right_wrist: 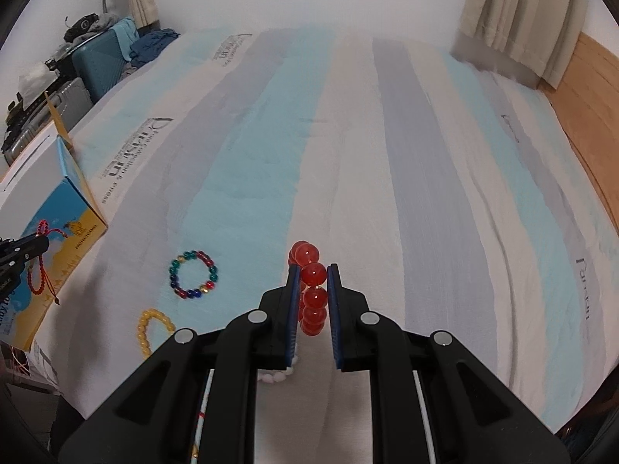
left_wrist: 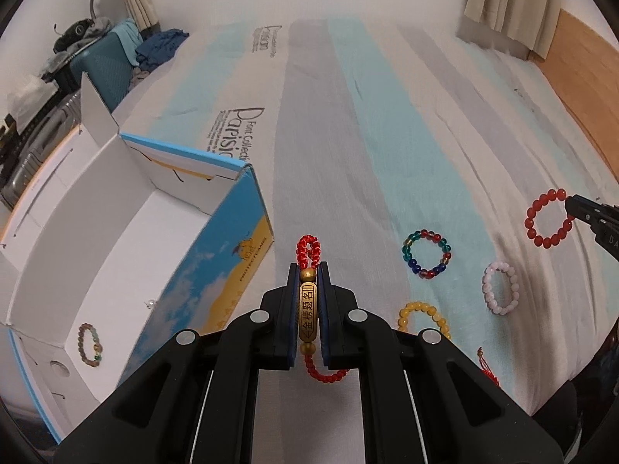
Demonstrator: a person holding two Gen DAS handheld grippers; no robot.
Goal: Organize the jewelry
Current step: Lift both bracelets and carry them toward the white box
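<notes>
My left gripper (left_wrist: 308,270) is shut on a red-cord bracelet with a gold bar charm (left_wrist: 308,311), held above the bed just right of the open box (left_wrist: 216,232); it also shows in the right wrist view (right_wrist: 40,266). A brown bead bracelet (left_wrist: 89,344) lies inside the box. My right gripper (right_wrist: 313,270) is shut on a red bead bracelet (right_wrist: 311,290), seen hanging from its tip in the left wrist view (left_wrist: 547,218). On the bed lie a multicolour bracelet (left_wrist: 425,253), a pink one (left_wrist: 501,288) and a yellow one (left_wrist: 425,319).
A red knotted cord (left_wrist: 487,371) lies near the bed's front edge. The striped bedsheet (right_wrist: 348,154) stretches ahead. A teal suitcase (left_wrist: 112,62) with clothes stands at the far left. A wooden panel (right_wrist: 595,89) and curtains (right_wrist: 514,11) are at the right.
</notes>
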